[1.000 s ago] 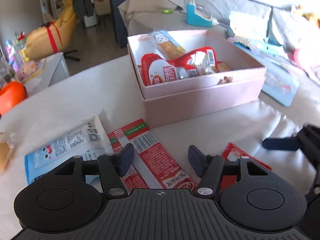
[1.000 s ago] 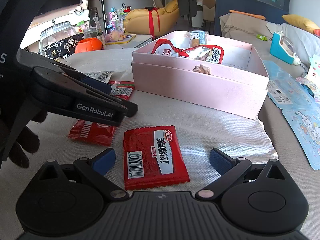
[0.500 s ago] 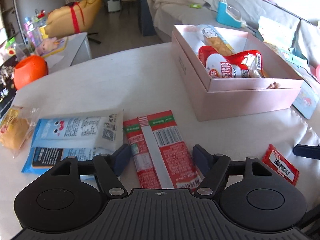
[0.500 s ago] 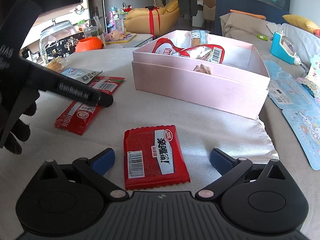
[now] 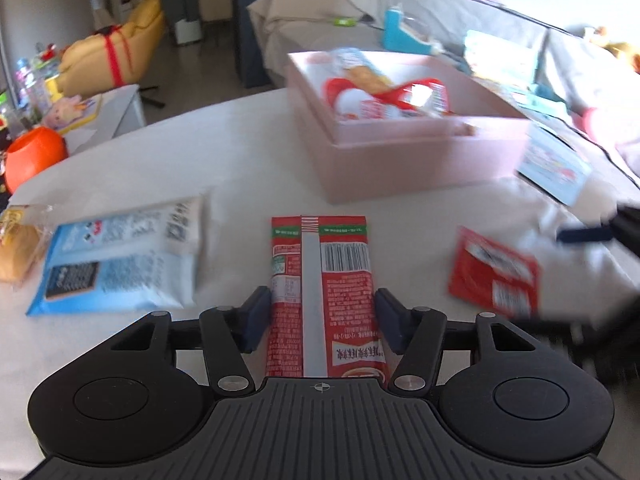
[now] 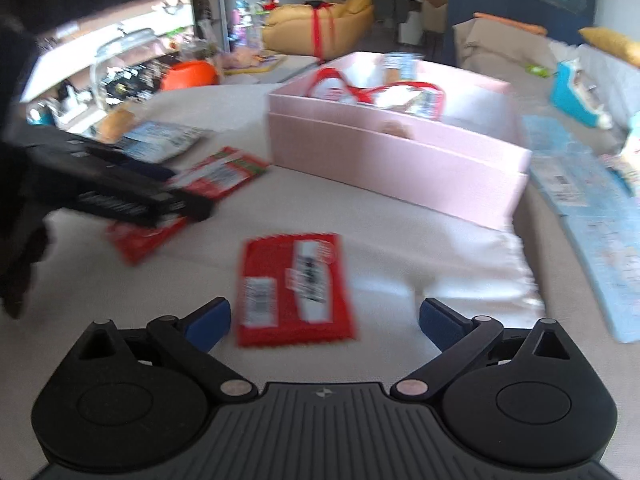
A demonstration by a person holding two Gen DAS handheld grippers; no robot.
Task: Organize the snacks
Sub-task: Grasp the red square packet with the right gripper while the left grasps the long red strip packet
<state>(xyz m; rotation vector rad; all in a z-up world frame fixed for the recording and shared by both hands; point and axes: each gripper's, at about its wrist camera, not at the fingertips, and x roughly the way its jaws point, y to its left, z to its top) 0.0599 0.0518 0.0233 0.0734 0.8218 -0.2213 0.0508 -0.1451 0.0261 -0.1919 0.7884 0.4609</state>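
Left gripper (image 5: pixel 320 316) jaws straddle the long red pack (image 5: pixel 322 280) at lower centre, pads right at its edges — firm grip or not, cannot tell. Right gripper (image 6: pixel 324 320) jaws spread wide, square red packet (image 6: pixel 294 288) lying between them. Pink box (image 6: pixel 400 160) — snacks inside — upper centre; blue pack (image 5: pixel 120 256) at left.

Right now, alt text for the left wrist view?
The left gripper straddles a long red snack packet on the white table, fingers at its edges. A pink box of snacks sits beyond it, a blue-white packet lies left.
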